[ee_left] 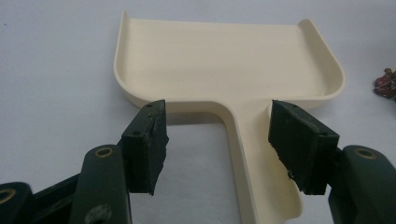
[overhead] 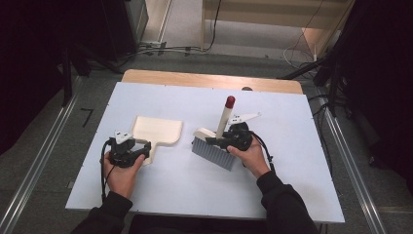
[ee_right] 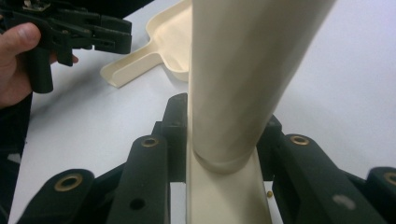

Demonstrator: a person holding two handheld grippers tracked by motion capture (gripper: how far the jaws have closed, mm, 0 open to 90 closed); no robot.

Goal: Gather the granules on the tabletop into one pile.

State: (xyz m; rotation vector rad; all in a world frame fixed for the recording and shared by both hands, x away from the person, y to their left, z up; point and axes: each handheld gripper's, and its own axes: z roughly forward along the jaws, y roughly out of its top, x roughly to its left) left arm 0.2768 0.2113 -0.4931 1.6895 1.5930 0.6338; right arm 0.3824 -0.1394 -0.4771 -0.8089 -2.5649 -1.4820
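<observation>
Cream plastic dustpan (overhead: 157, 129); cream-handled brush (overhead: 220, 132) with red tip and grey bristles; black grippers; pale blue-white tabletop (overhead: 292, 170), wood-toned far edge.

A white table (overhead: 160, 190) on grey floor (overhead: 44, 161), cables (overhead: 185, 48) behind it, and small dark-red bits (ee_left: 385, 84) at its edge.

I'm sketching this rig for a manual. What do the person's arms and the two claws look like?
Both claws, left and right, are black, each topped by a grey three-cornered plate. The jaws have brass-ringed holes and flat dark pads. Black cables trail back. The sleeves are black.
</observation>
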